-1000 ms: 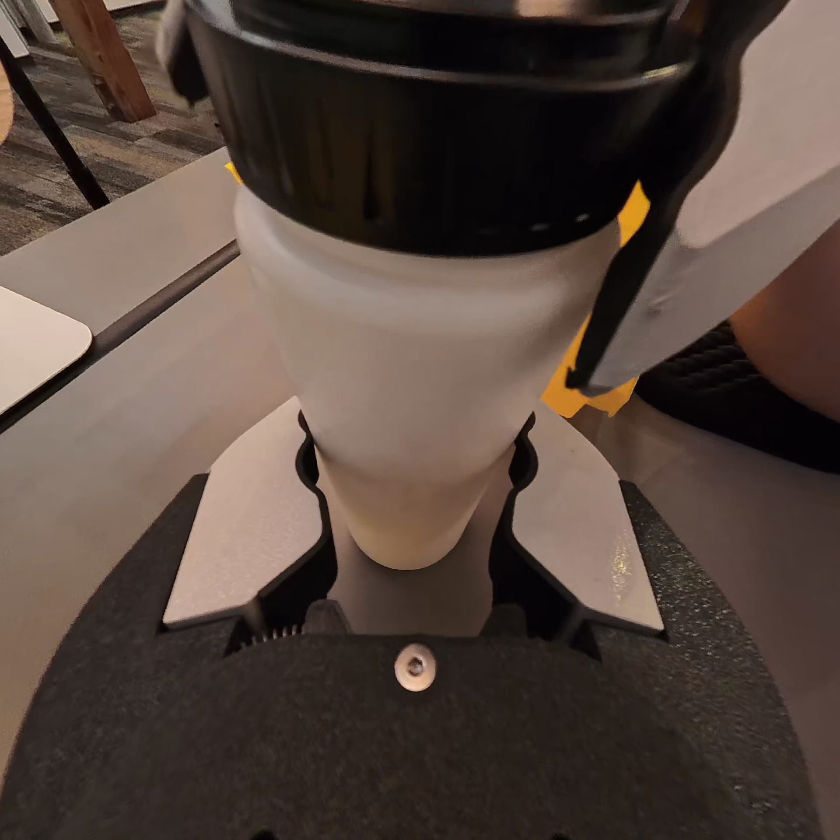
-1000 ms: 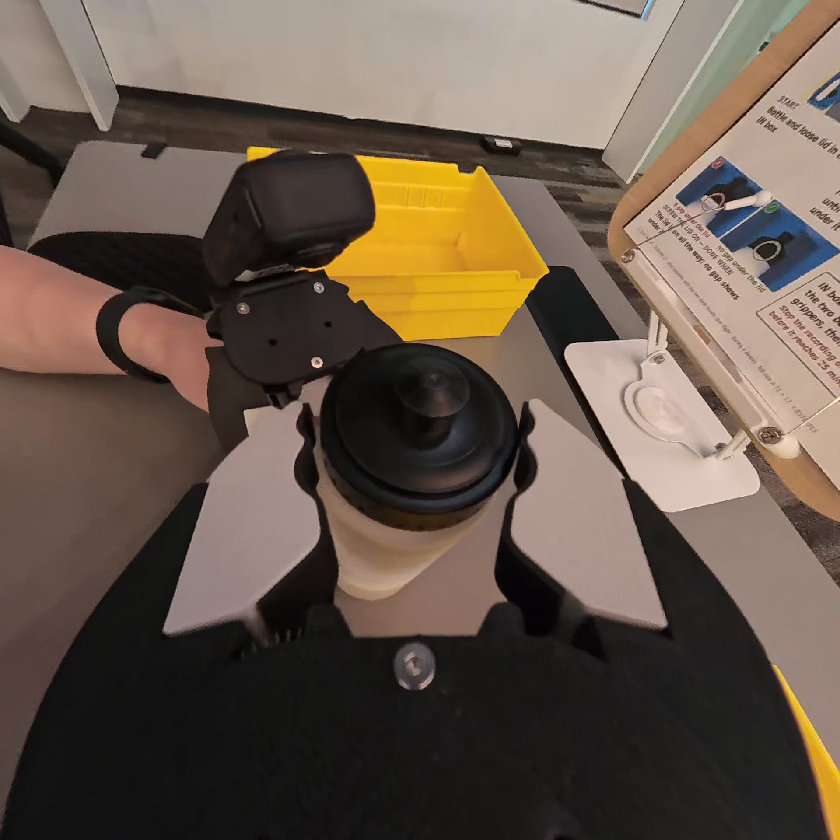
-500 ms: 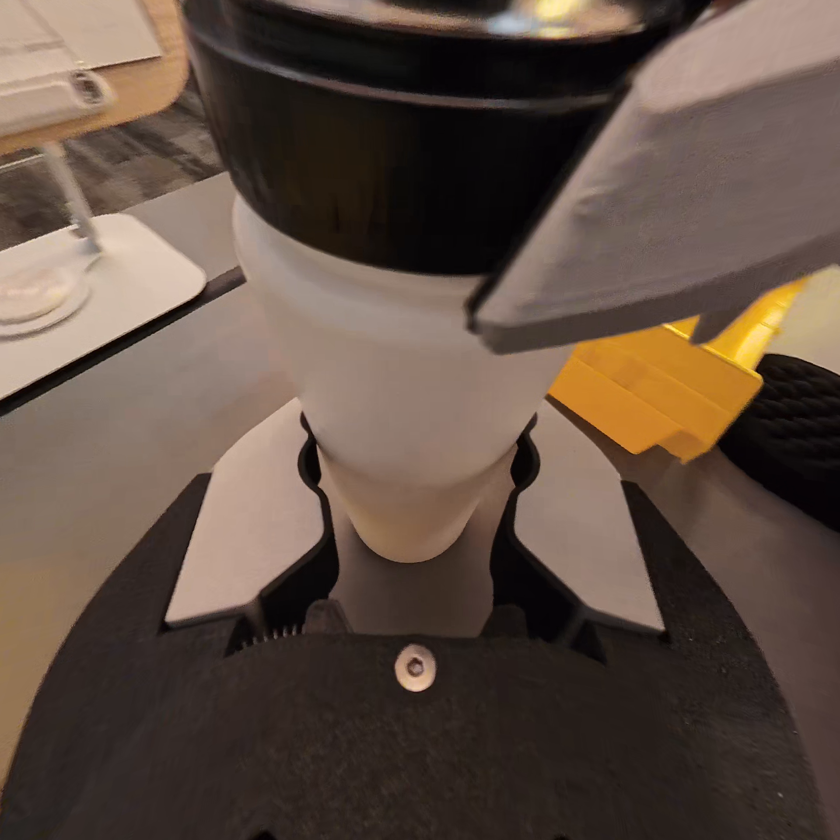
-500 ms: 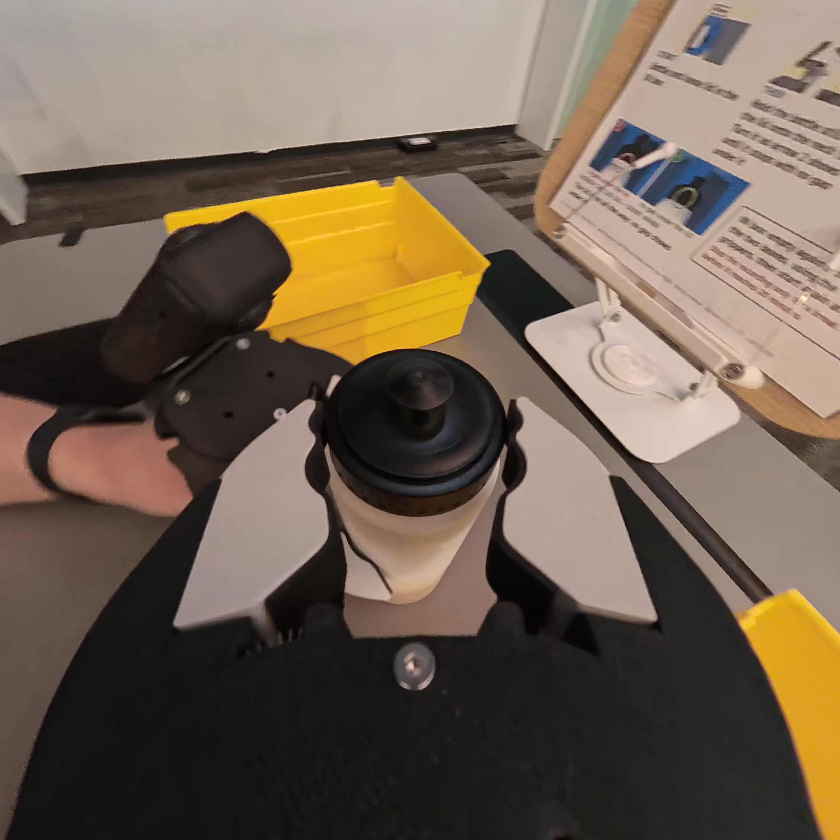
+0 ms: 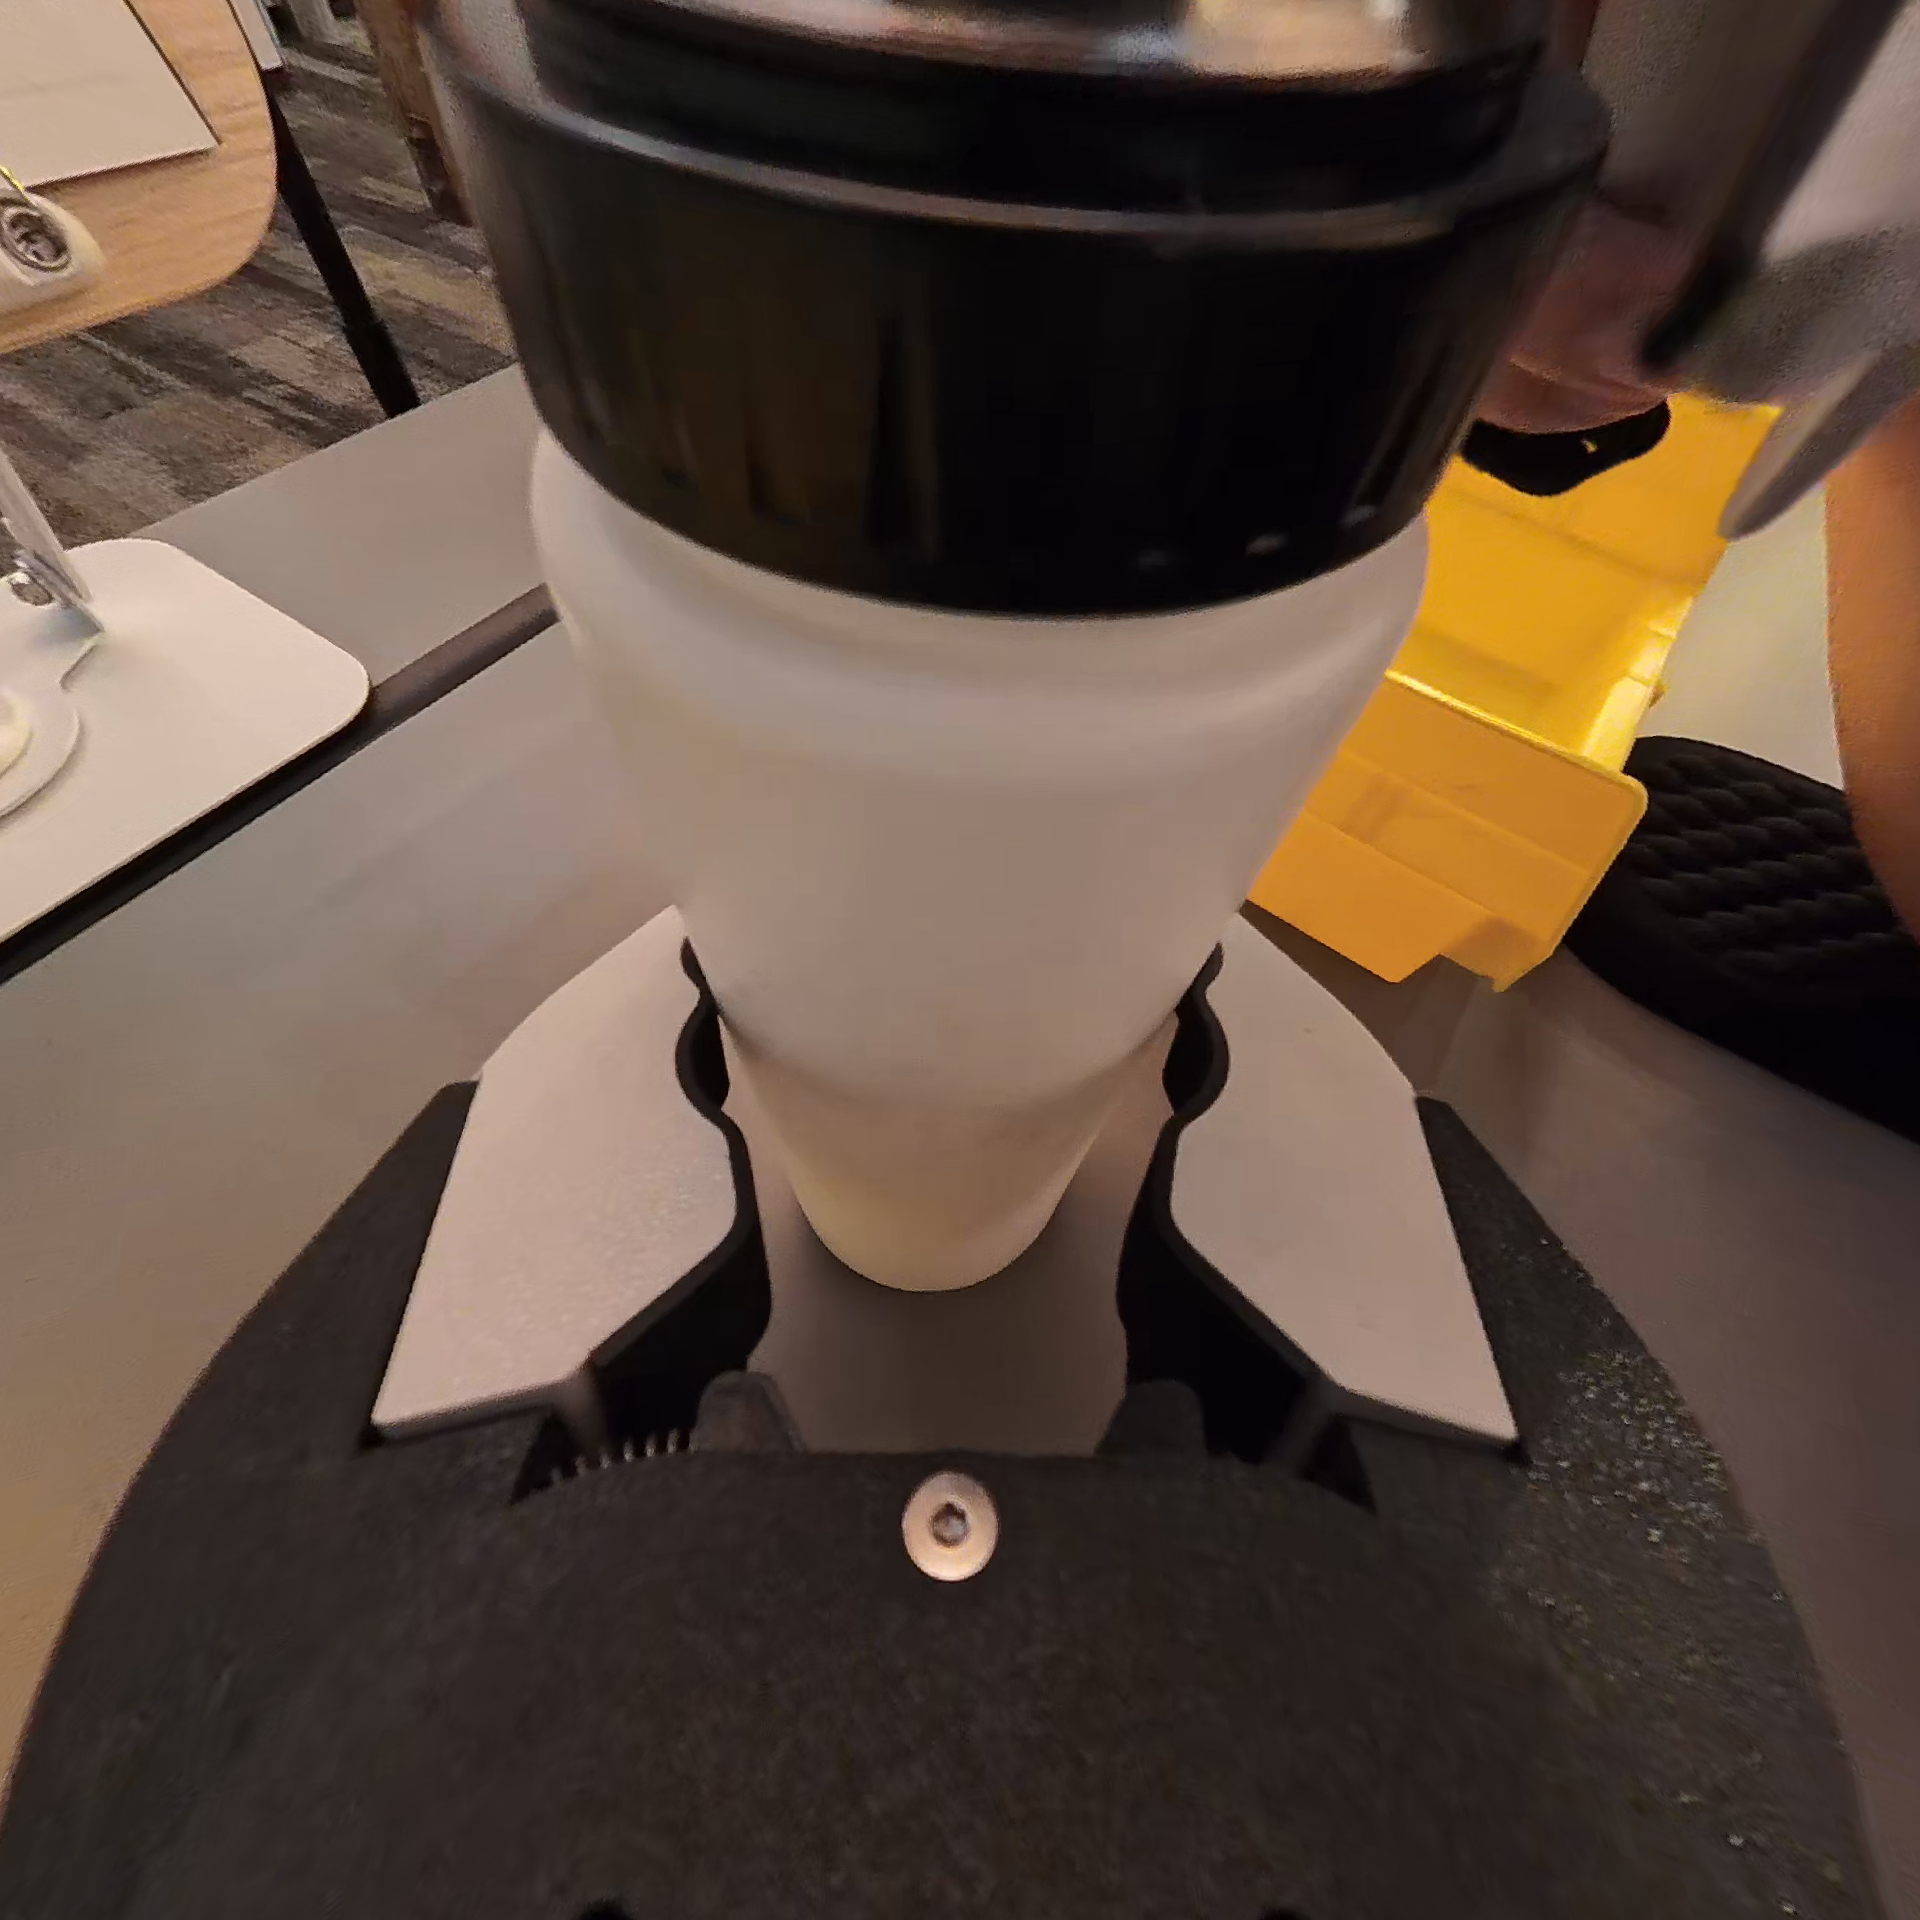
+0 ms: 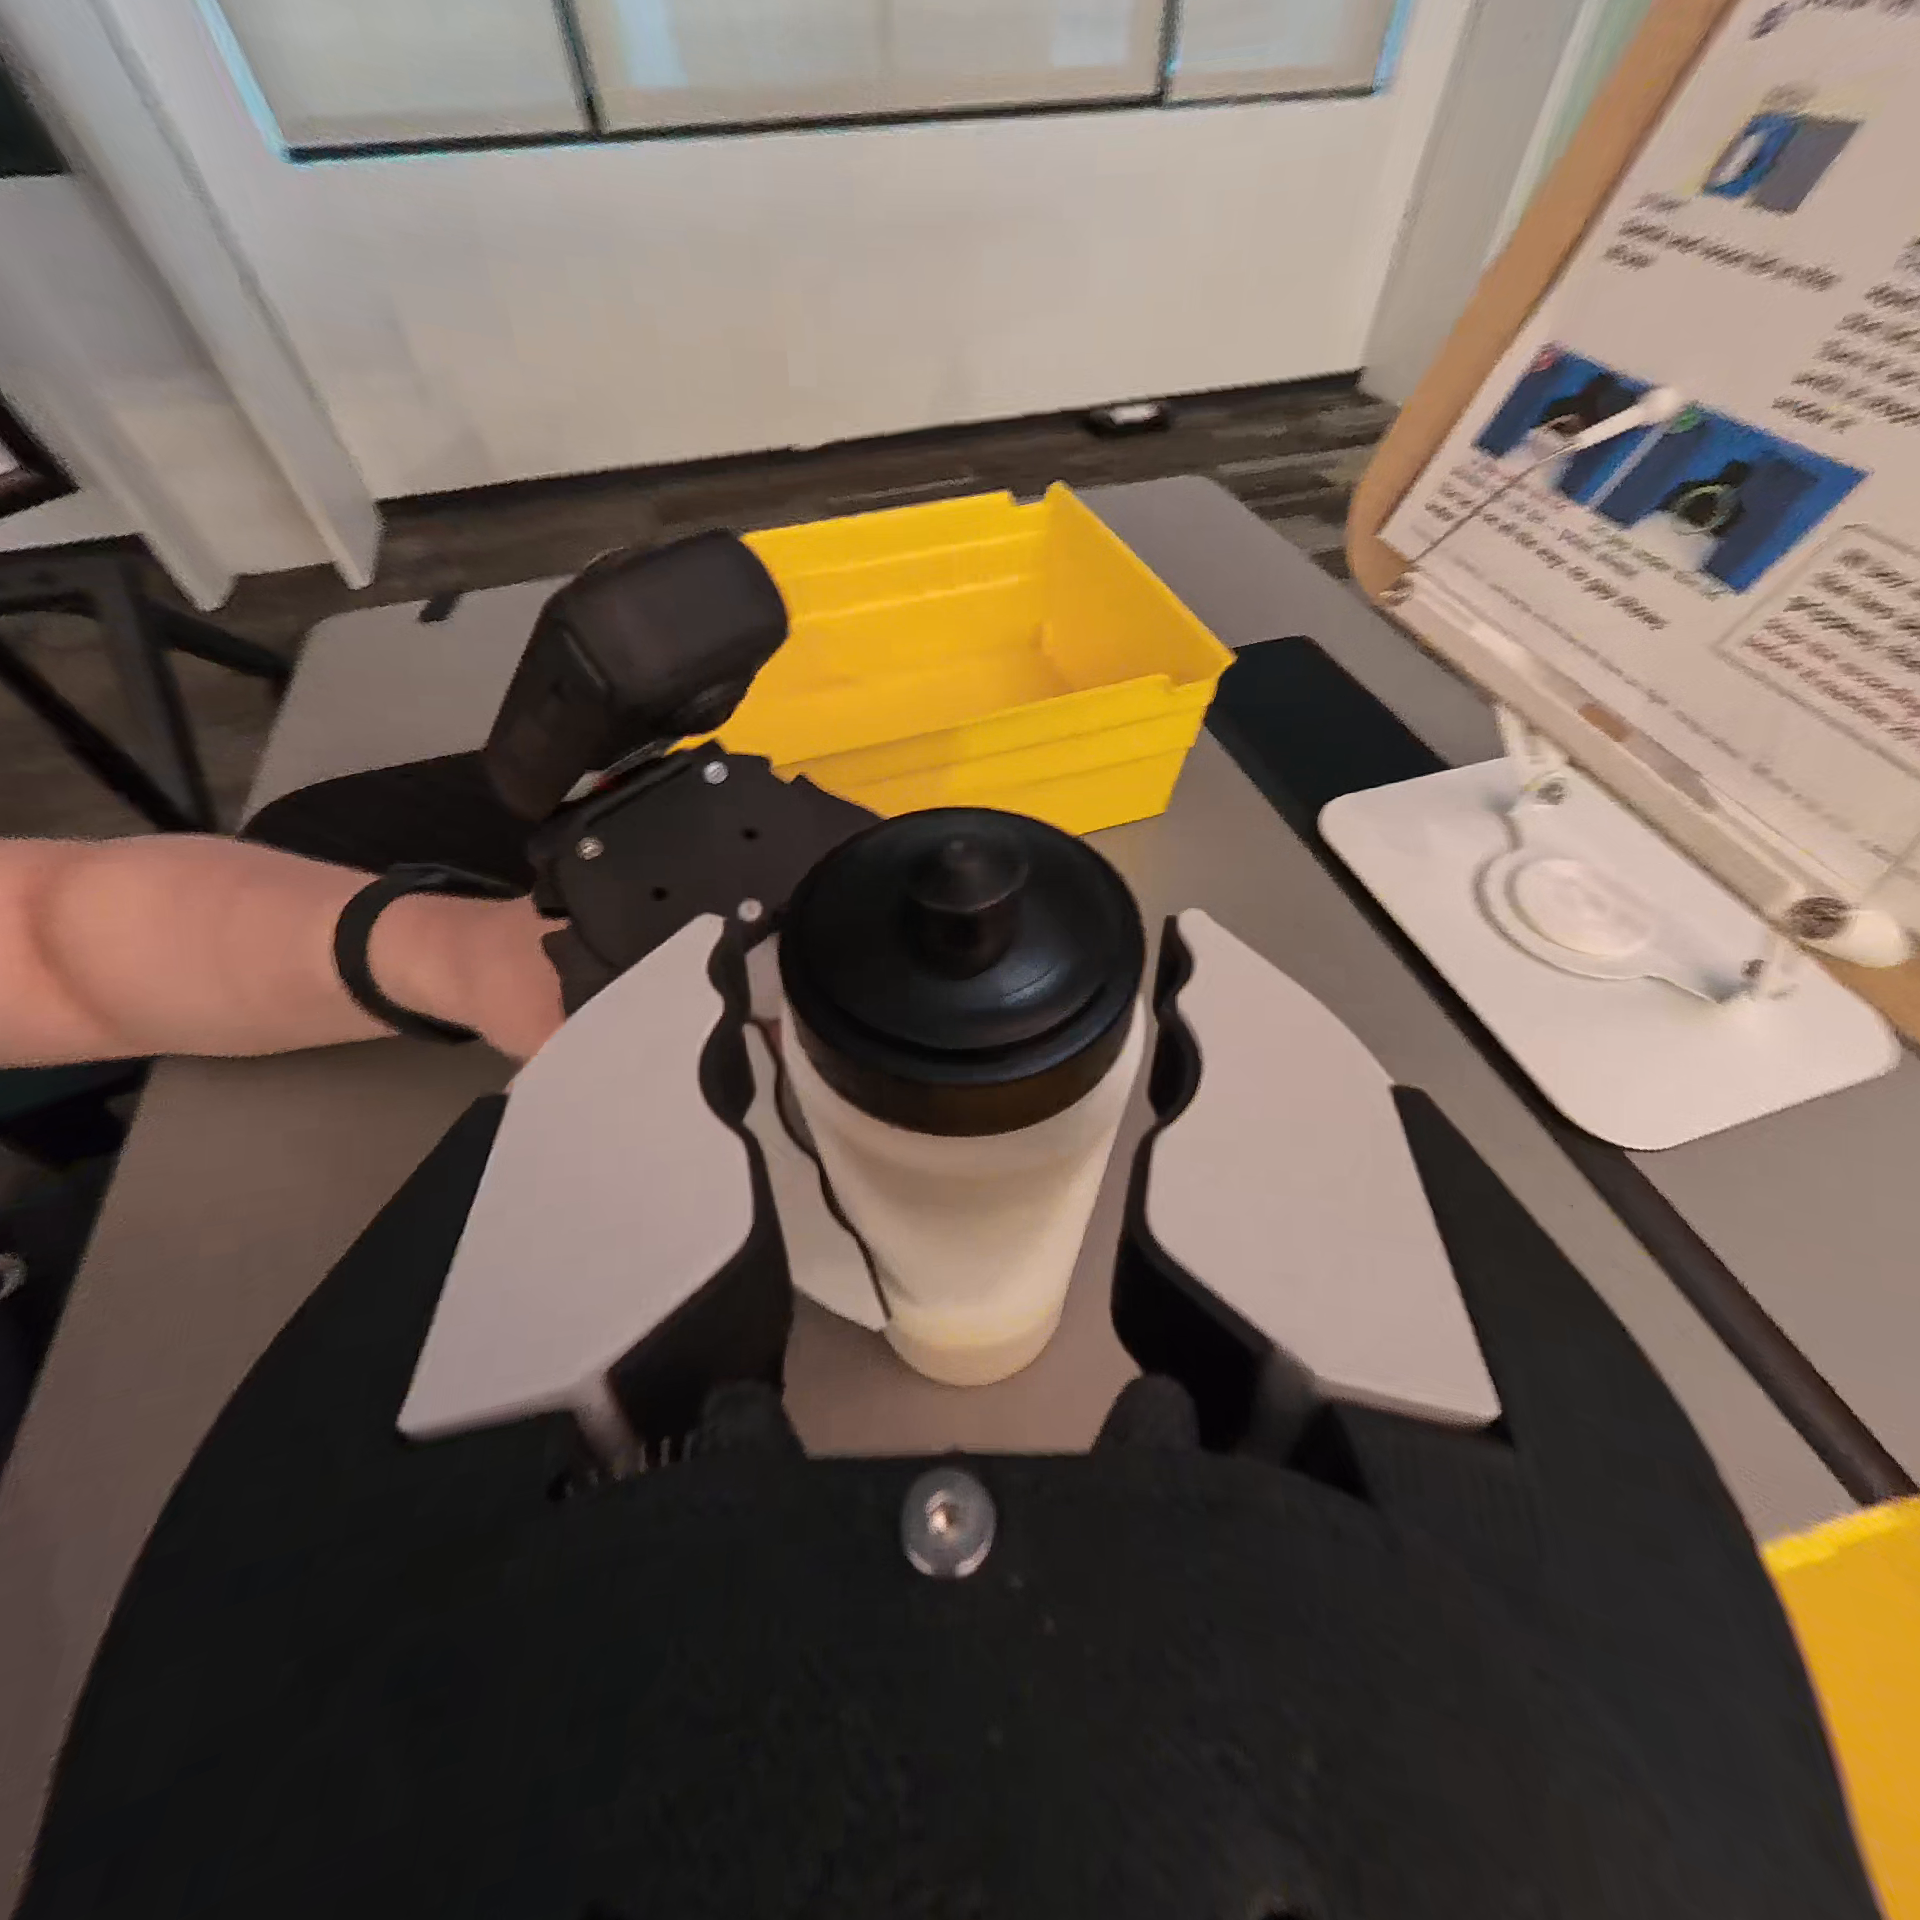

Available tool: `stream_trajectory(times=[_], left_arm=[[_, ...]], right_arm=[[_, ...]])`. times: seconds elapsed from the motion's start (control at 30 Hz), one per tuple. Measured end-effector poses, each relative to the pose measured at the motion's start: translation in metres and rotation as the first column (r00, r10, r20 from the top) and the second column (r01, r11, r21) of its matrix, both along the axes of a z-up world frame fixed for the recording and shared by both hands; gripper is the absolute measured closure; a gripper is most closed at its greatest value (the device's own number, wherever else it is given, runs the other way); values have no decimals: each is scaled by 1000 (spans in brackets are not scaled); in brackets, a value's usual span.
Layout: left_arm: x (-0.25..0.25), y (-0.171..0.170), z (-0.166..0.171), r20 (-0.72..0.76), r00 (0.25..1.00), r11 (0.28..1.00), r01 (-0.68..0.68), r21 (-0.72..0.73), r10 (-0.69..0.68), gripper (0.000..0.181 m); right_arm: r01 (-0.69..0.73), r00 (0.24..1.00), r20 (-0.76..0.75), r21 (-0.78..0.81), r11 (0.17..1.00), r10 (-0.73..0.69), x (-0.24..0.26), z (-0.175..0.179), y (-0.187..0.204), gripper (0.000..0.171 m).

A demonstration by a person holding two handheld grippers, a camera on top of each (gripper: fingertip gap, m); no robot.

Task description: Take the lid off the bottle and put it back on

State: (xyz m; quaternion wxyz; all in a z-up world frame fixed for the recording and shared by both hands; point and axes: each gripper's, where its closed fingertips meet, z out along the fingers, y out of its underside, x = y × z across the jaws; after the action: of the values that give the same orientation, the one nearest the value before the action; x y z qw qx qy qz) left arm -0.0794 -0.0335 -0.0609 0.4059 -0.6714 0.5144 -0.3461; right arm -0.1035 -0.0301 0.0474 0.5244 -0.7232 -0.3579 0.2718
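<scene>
A white plastic bottle (image 6: 951, 1195) with a round black screw lid (image 6: 961, 961) stands upright on the grey surface (image 6: 260, 1164). The lid is on the bottle, and a small black knob sticks up from its top.

The left tongs (image 5: 951, 1049) squeeze the lower part of the bottle from both sides. Both black inner edges touch the white wall.

The right tongs (image 6: 951, 1023) sit around the lid from above, one grey finger on each side. The left-hand finger looks right up against the lid. A thin gap shows on the right-hand side, so I cannot tell if they are squeezing it.

A person's hand (image 6: 447, 977) with a black band on the wrist holds the left tongs.

An open yellow plastic bin (image 6: 977, 665) sits near the far edge of the surface, behind the bottle. A white stand (image 6: 1600, 966) near the right edge holds a board with a printed sheet (image 6: 1683, 416).
</scene>
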Motion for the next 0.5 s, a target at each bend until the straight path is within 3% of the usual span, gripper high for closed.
stream_trajectory(times=[0.23,0.37,0.5], left_arm=[[-1,1,0,-9,1000,1000,-13,-13,12,97],[-9,15,-1,-18,991,991,-135,0,135,97],[-16,25,0,-21,976,976,-216,10,216,97]], right_arm=[[23,998,64,22,1000,-24,-2,-7,3,101],[178,982,56,14,984,-178,-6,-7,15,101],[390,920,11,47,920,-391,-11,-7,25,101]])
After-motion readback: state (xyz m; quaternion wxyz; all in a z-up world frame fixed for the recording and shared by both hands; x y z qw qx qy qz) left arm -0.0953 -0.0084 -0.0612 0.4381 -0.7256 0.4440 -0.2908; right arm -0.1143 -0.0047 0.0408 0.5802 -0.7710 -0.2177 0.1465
